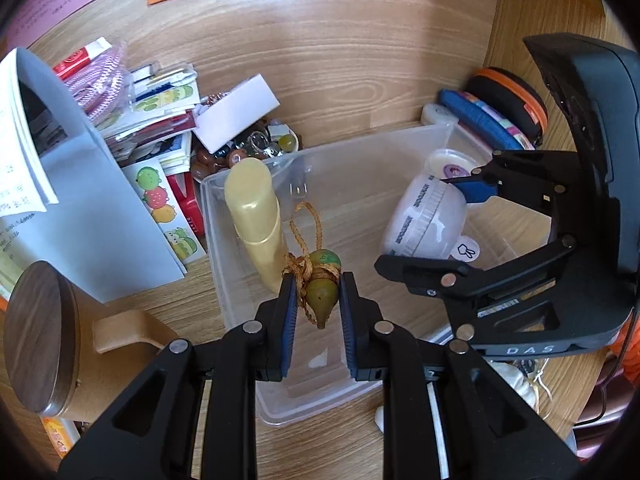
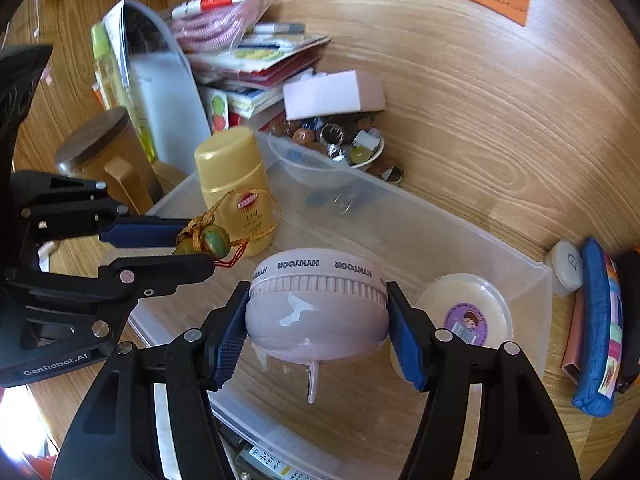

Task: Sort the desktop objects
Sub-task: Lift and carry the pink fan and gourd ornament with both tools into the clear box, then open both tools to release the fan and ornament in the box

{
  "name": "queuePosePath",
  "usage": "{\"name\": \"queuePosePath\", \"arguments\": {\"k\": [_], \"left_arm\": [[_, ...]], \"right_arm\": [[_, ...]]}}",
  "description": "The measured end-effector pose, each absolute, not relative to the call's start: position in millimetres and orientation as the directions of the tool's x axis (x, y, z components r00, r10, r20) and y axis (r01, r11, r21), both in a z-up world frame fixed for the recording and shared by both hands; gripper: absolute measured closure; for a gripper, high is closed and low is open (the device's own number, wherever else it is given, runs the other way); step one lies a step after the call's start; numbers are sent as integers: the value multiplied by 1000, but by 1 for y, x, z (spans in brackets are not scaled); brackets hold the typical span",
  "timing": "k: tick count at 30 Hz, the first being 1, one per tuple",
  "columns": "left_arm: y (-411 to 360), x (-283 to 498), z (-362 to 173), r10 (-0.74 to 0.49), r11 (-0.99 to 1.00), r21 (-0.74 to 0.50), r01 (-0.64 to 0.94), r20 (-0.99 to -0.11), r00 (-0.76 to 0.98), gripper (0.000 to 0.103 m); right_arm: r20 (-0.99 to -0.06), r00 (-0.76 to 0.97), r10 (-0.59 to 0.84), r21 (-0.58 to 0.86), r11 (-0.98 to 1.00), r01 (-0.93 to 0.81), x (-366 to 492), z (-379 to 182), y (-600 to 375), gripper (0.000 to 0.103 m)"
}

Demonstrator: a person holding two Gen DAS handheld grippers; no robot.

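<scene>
A clear plastic bin (image 1: 248, 312) (image 2: 460, 224) lies on the wooden desk. My left gripper (image 1: 318, 304) (image 2: 188, 246) is shut on a green gourd charm (image 1: 322, 292) (image 2: 214, 240) with an orange cord, held over the bin. My right gripper (image 2: 316, 320) (image 1: 436, 224) is shut on a pale pink round HYNTOOR device (image 2: 316, 304) (image 1: 424, 216), also over the bin. A yellow sunscreen bottle (image 1: 258, 216) (image 2: 236, 188) and a round lidded tub (image 2: 464, 312) (image 1: 452, 164) stand in the bin.
A pile of booklets, stickers and packets (image 1: 156, 120) (image 2: 248, 56) lies at the back left beside a bowl of trinkets (image 1: 256, 144) (image 2: 340, 148). A wooden-lidded mug (image 1: 52, 340) (image 2: 100, 152) stands left. A blue pouch (image 2: 600, 332) (image 1: 484, 120) lies right.
</scene>
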State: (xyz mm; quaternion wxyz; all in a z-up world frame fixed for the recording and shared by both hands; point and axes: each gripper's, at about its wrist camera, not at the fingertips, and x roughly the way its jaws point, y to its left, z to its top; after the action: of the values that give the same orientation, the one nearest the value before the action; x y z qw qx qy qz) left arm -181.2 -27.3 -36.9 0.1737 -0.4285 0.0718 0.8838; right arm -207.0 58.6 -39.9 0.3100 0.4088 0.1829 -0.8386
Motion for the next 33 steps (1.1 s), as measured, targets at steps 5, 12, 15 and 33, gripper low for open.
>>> {"name": "queuePosePath", "arguments": {"k": [5, 12, 15, 33], "left_arm": [[-24, -185, -44, 231, -924, -6, -382, -806, -545, 83], [-24, -190, -48, 234, -924, -21, -382, -821, -521, 83], [-24, -190, -47, 229, -922, -15, -386, -825, -516, 83], [-15, -185, -39, 219, -919, 12, -395, -816, -535, 51]], "right_arm": [[-823, -447, -351, -68, -720, 690, -209, -46, 53, 42], [-850, -401, -342, -47, -708, 704, -217, -52, 50, 42], [-857, -384, -343, -38, -702, 712, -219, -53, 49, 43], [-847, -435, -306, -103, -708, 699, -204, -34, 59, 42]]}}
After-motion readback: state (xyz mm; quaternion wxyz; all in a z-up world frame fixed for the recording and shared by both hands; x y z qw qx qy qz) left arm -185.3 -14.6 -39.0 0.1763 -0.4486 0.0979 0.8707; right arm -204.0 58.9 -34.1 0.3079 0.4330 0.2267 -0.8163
